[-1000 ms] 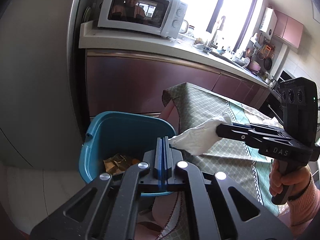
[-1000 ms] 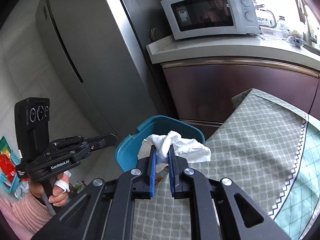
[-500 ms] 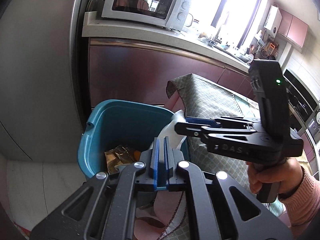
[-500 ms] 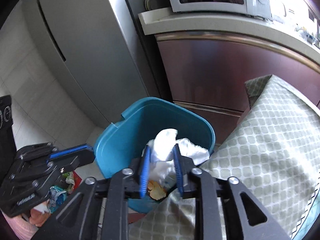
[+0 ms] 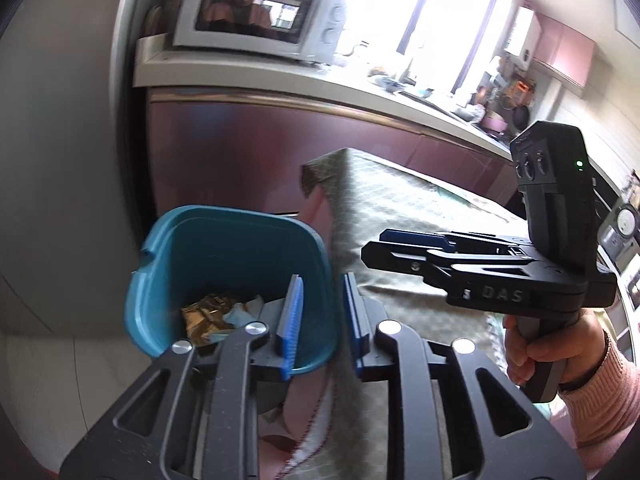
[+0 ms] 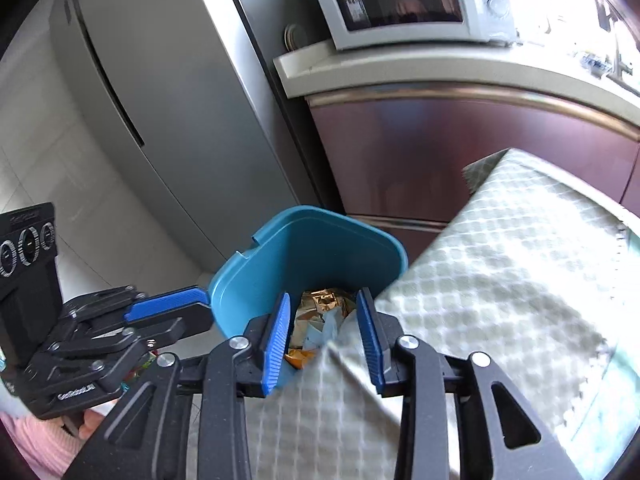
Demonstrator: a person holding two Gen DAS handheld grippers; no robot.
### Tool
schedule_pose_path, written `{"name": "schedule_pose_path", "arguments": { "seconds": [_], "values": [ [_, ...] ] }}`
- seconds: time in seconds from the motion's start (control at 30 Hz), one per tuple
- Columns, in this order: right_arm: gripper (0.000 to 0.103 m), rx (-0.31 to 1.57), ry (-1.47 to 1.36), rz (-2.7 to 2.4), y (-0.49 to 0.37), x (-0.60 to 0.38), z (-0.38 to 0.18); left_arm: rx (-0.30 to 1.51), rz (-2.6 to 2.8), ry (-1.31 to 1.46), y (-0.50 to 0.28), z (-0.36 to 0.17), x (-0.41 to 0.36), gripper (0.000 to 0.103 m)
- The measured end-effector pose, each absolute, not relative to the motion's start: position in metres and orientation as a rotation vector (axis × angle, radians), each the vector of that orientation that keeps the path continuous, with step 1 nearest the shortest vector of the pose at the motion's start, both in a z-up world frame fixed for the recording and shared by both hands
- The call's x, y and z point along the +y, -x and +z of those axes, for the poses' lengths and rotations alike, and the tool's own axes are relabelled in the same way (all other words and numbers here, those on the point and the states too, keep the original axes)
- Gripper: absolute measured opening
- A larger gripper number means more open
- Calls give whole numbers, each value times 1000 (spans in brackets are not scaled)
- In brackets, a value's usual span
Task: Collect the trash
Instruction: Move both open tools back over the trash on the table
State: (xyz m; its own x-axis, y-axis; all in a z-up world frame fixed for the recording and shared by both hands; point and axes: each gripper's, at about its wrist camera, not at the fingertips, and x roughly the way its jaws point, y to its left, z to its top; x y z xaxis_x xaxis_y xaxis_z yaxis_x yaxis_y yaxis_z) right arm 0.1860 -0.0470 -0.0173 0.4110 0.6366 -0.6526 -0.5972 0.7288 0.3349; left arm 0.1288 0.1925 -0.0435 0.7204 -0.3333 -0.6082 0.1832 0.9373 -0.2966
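Let go of the white crumpled tissue a moment ago, so now hangs wide open and empty as the right hand-held gripper [image 6: 324,336] above the teal plastic trash bin [image 6: 280,268], left hand-held gripper [image 5: 318,316] open too, next off to the checked-cloth table [image 6: 520,280] for more.

Black left gripper [image 5: 318,312], blue ribbed pads, silver screws, right gripper [image 6: 326,328] alike, pink knit sleeve [image 5: 604,396]

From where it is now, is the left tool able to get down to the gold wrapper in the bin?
Probably yes. The left tool is open above the near rim of the teal bin, whose top is uncovered, and the gold wrapper lies exposed inside.
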Motion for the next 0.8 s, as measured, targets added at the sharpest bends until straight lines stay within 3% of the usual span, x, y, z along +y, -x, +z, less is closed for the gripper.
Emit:
{"name": "schedule_pose_path", "arguments": {
  "seconds": [0.33, 0.8],
  "values": [
    [41, 730, -126, 684, -137, -147, 13, 686, -489, 135, -116, -32, 110, 41],
    [42, 677, -206, 372, -93, -301, 12, 766, -750, 33, -102, -46, -21, 46]
  ]
}}
